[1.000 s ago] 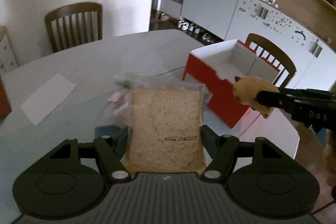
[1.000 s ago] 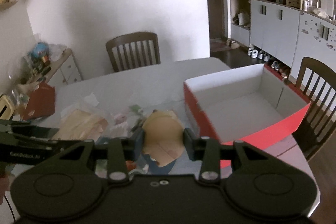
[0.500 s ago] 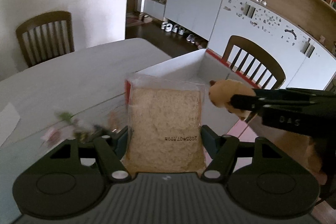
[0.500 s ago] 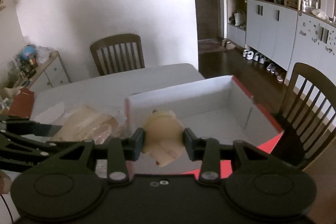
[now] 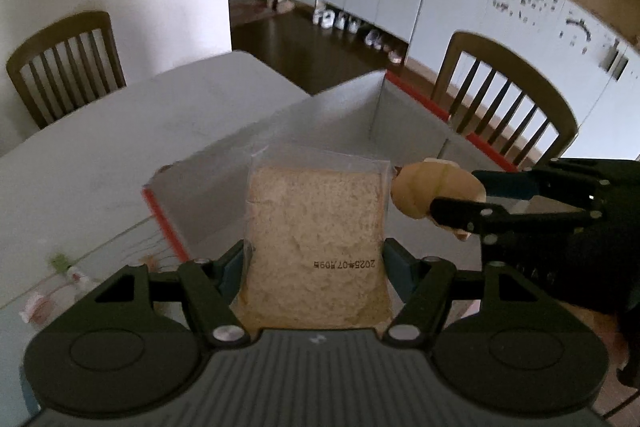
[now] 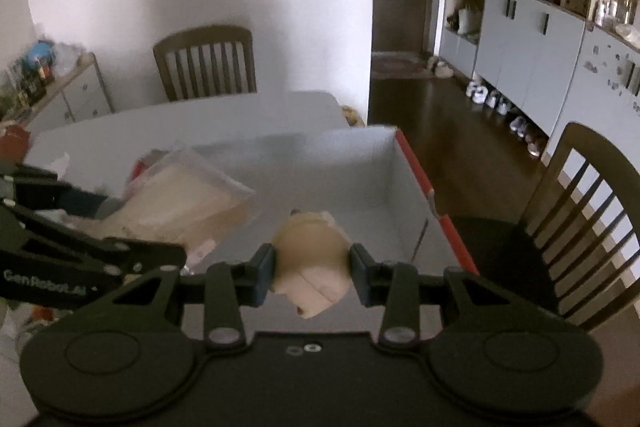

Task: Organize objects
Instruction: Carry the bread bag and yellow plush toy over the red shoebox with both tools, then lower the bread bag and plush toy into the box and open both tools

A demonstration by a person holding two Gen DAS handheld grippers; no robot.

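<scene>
My left gripper [image 5: 314, 267] is shut on a clear bag of sliced bread [image 5: 316, 243], held over the open red box with white inside [image 5: 336, 123]. The bag also shows in the right wrist view [image 6: 180, 203]. My right gripper [image 6: 312, 267] is shut on a small tan wrapped bun [image 6: 312, 259], also above the box [image 6: 360, 179]. In the left wrist view the bun [image 5: 436, 193] hangs just right of the bread bag, held by the right gripper's fingers [image 5: 472, 219].
The box stands on a grey table [image 5: 100, 131]. Small wrapped items [image 5: 60, 267] lie on the table to the left. Wooden chairs stand at the far side [image 5: 60, 63] and right of the box [image 5: 508, 95]. Cabinets [image 6: 532, 43] line the right wall.
Both grippers have carried their loads to the right, from above the table's clutter to above the box. The box now fills the middle of both views.
</scene>
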